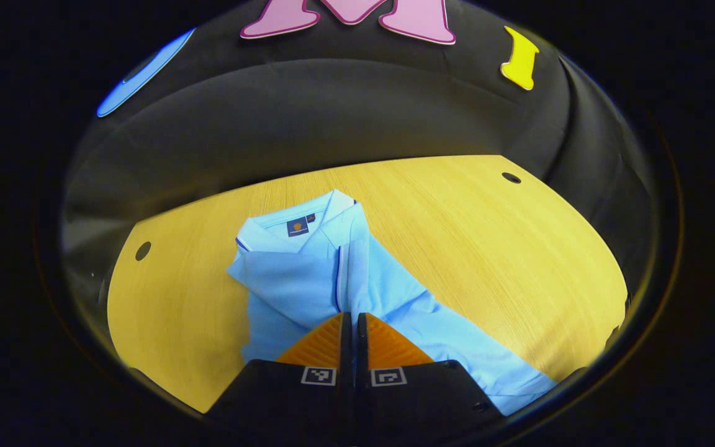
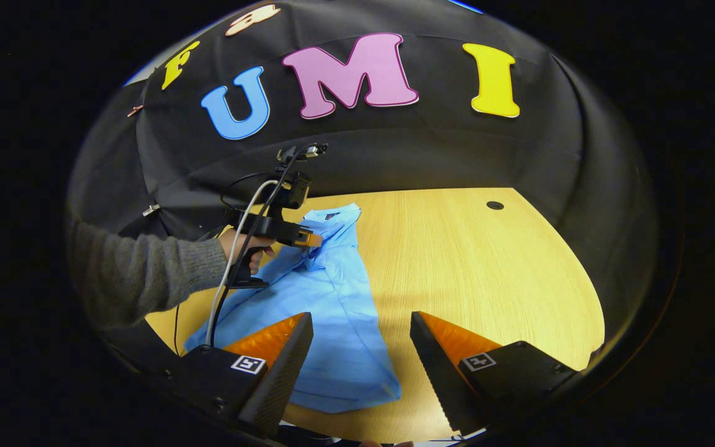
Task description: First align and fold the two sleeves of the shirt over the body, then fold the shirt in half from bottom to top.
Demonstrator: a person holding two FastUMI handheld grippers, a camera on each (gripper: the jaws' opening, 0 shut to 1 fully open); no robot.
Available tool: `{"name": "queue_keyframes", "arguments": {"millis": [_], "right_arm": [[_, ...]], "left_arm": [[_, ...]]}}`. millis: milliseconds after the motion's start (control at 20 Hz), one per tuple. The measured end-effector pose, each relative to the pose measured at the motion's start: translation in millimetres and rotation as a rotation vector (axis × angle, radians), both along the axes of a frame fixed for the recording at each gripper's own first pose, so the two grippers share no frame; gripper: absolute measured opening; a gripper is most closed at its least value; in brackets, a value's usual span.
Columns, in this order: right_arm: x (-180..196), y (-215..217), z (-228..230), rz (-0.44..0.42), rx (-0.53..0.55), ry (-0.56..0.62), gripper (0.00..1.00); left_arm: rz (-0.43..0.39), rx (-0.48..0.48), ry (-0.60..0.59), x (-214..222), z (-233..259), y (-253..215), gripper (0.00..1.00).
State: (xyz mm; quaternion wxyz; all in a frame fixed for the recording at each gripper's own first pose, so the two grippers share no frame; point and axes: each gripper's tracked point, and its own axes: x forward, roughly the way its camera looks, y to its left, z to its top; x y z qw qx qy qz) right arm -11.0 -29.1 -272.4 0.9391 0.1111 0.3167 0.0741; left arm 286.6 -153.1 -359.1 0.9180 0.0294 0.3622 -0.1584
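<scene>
In the left gripper view, the left gripper point(image 1: 352, 323) is hovering over the light blue cotton polo shirt point(image 1: 314, 273) on the pale wooden bench point(image 1: 488, 236), fingers pressed together; whether cloth is pinched between them I cannot tell, though it is probably carrying a sleeve across the shirt's body. In the right gripper view, the right gripper point(image 2: 360, 338) is waiting near the shirt's hem, fingers spread and empty, likely for the bottom fold. A grey-sleeved arm point(image 2: 146, 273) and a white cable point(image 2: 233, 261) are crossing beside the shirt.

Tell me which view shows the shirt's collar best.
The left gripper view: the collar of the shirt sits near the middle, close, with its inner tag facing the camera. In the right gripper view the collar is far off, small, and partly hidden by the left gripper.
</scene>
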Motion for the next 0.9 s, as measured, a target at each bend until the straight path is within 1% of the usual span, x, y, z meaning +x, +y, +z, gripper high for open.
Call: {"name": "queue_keyframes", "arguments": {"millis": [50, 100, 150, 250, 300, 500, 550, 650, 750, 900], "right_arm": [[-2, 0, 0, -0.002, 0.002, -0.001, 0.98], [-3, 0, 1, 0.0, 0.003, -0.004, 0.98], [-5, 1, 0, 0.002, 0.002, -0.005, 0.98], [-6, 0, 0, 0.003, 0.003, -0.005, 0.98], [-7, 0, -1, 0.0, 0.004, -0.005, 0.98], [-10, -3, -3, -0.006, 0.005, -0.001, 0.98], [-11, -2, -4, -0.005, 0.004, 0.001, 0.98], [-12, -2, -5, -0.004, -0.001, 0.003, 0.98], [-15, -2, -6, -0.002, -0.007, 0.006, 0.98], [-18, -1, -12, 0.007, -0.02, 0.03, 0.98]], "left_arm": [[0.0, 0.013, 0.004, 0, -2, 0, 0.06], [-0.004, 0.022, 0.006, 1, -4, -1, 0.01], [-0.01, 0.023, 0.014, 0, -6, -4, 0.09], [-0.018, 0.02, 0.032, -4, -11, -7, 0.15], [-0.023, 0.014, 0.033, -5, -12, -11, 0.27], [-0.016, 0.037, 0.014, -13, -10, -11, 0.85], [-0.014, 0.043, -0.001, -17, -6, -9, 0.92], [-0.01, 0.054, -0.02, -29, 2, -3, 0.94], [-0.001, 0.044, -0.055, -45, 17, 6, 0.94], [0.034, 0.026, -0.1, -80, 41, 32, 0.94]]}}
